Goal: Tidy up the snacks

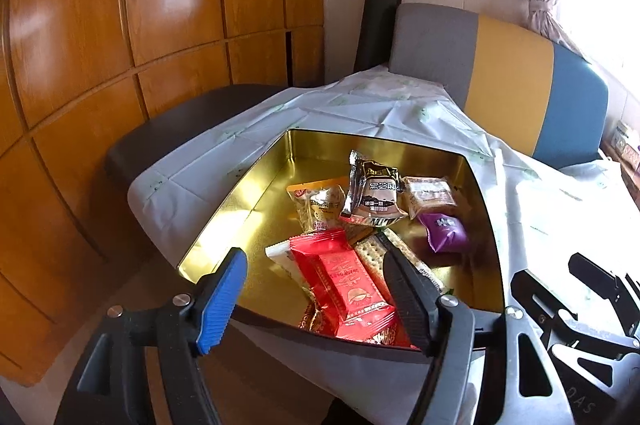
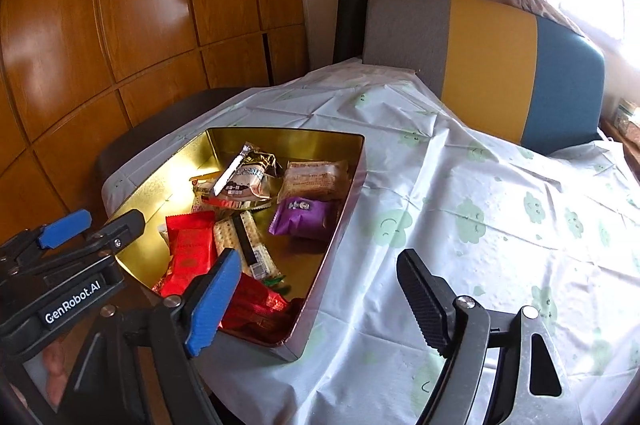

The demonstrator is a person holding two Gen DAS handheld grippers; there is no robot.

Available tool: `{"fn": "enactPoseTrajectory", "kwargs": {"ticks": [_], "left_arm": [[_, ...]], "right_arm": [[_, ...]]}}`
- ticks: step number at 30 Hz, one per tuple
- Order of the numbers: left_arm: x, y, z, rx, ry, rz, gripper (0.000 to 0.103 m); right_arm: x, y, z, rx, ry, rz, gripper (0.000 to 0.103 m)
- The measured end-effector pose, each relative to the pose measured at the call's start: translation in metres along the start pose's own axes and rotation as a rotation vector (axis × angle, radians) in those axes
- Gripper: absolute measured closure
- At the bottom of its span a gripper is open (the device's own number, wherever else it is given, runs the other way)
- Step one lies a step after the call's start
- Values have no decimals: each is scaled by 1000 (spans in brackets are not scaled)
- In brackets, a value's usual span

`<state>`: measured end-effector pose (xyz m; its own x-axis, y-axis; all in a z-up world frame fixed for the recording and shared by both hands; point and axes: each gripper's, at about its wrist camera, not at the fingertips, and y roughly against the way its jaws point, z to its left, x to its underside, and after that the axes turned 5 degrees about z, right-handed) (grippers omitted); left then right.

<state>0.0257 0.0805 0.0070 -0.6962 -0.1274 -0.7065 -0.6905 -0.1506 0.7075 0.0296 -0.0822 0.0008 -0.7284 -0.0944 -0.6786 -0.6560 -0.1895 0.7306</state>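
On the cloth (image 2: 460, 185) sits an open gold-lined tin (image 2: 352, 181) holding wrapped snacks: a red pack (image 1: 348, 277), a cracker pack (image 1: 372, 249), a purple pack (image 2: 306, 217), a brown-and-white pack (image 1: 374, 193), an orange pack (image 1: 320, 201) and a clear biscuit pack (image 2: 314, 177). Left gripper (image 1: 316, 301) hangs over the tin's near edge, jaws spread, nothing between them. Right gripper (image 2: 316, 305) is spread and empty, straddling the tin's right wall. From the tin toward 3 o'clock the cloth lies bare; at 12 o'clock stands a grey-yellow-blue chair back (image 2: 492, 65). Only the right view shows the cloth's green print and the left gripper from the side at 9 o'clock. Only the left view shows the orange pack whole.
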Motion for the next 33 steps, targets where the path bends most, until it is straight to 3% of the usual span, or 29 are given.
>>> {"fn": "enactPoseTrajectory", "kwargs": {"ticks": [8,33], "left_arm": [[4,-1,-6,-42,-11,-6,31],[6,9,-3,-39,8,-39,31]], "right_arm": [[4,2,-3,6,-7,-14,19],[7,6,3,16,18,-18,17]]}}
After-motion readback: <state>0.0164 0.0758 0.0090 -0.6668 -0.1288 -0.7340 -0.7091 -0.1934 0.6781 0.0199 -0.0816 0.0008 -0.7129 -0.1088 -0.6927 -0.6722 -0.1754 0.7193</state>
